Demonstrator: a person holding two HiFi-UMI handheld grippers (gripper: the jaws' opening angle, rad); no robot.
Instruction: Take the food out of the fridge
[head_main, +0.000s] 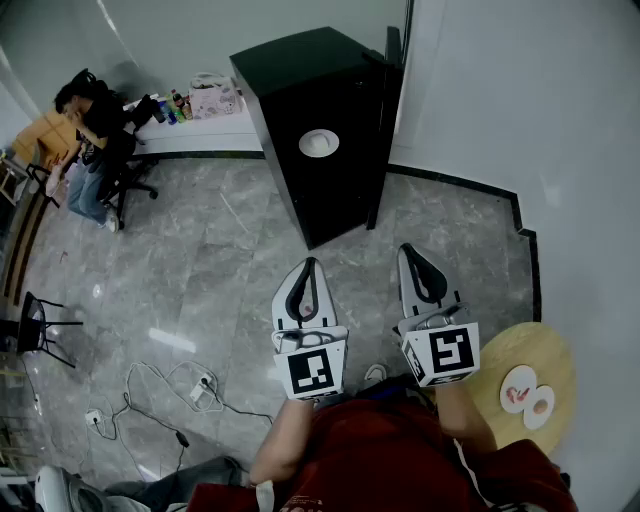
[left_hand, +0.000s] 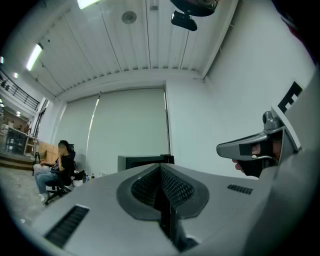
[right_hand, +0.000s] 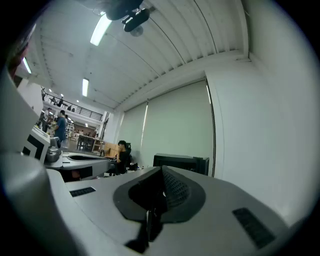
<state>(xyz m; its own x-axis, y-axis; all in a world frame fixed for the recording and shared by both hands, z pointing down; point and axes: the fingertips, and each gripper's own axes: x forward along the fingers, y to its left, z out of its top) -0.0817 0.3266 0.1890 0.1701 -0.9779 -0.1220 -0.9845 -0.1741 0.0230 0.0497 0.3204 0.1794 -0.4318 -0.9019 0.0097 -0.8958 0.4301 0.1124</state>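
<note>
Left gripper and right gripper both have their jaws pressed together, with nothing between them. Ahead of both, well apart, stands the fridge; it looks shut and no food shows. Nothing seems done yet: you have to approach, open it and lift the food out.

Red shirt; grey-white left gripper and right gripper, black-padded jaws, black-and-white marker cubes.

Left tongs closed, right tongs closed, both empty
</note>
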